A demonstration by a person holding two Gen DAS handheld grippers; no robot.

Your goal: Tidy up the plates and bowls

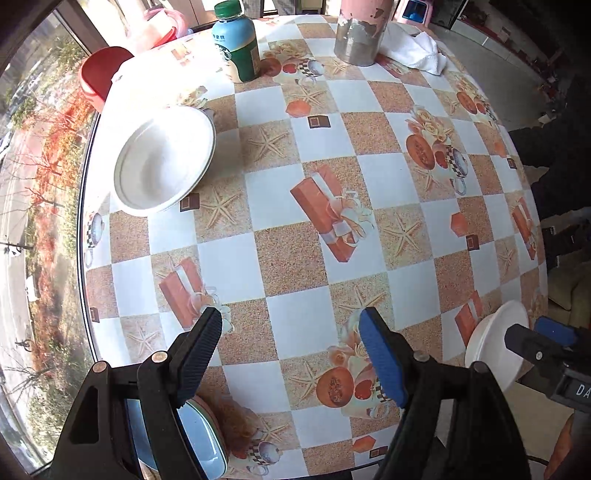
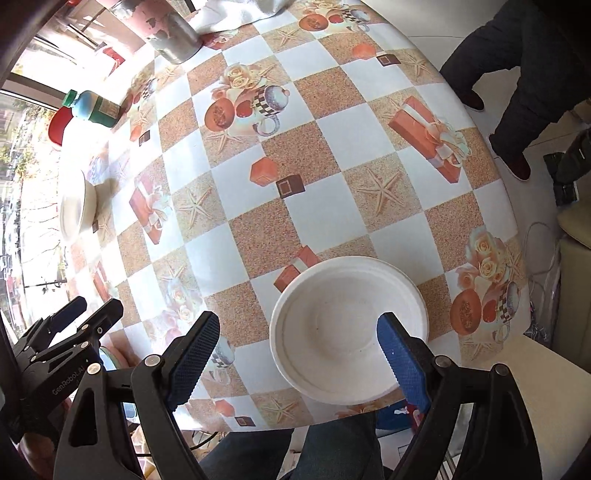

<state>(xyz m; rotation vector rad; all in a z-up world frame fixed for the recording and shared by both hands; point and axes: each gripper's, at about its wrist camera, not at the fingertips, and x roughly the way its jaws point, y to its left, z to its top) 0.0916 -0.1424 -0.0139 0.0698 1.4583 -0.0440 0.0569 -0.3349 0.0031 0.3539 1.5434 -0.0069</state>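
A white bowl [image 2: 347, 328] sits near the table's front edge; it also shows in the left wrist view [image 1: 495, 343]. My right gripper [image 2: 299, 354] is open above it, its right finger over the bowl's inside and its left finger outside the rim. A second white bowl [image 1: 162, 162] stands at the far left by the window, also seen in the right wrist view [image 2: 75, 206]. My left gripper [image 1: 291, 350] is open and empty above the table. A blue plate [image 1: 201, 439] lies under its left finger at the near edge.
A green-capped bottle [image 1: 236, 44], a worn metal cylinder [image 1: 360, 33] and a white cloth [image 1: 413, 48] stand at the table's far side. A red stool [image 1: 99, 74] is beyond the edge. A person's legs [image 2: 517, 92] stand at the right.
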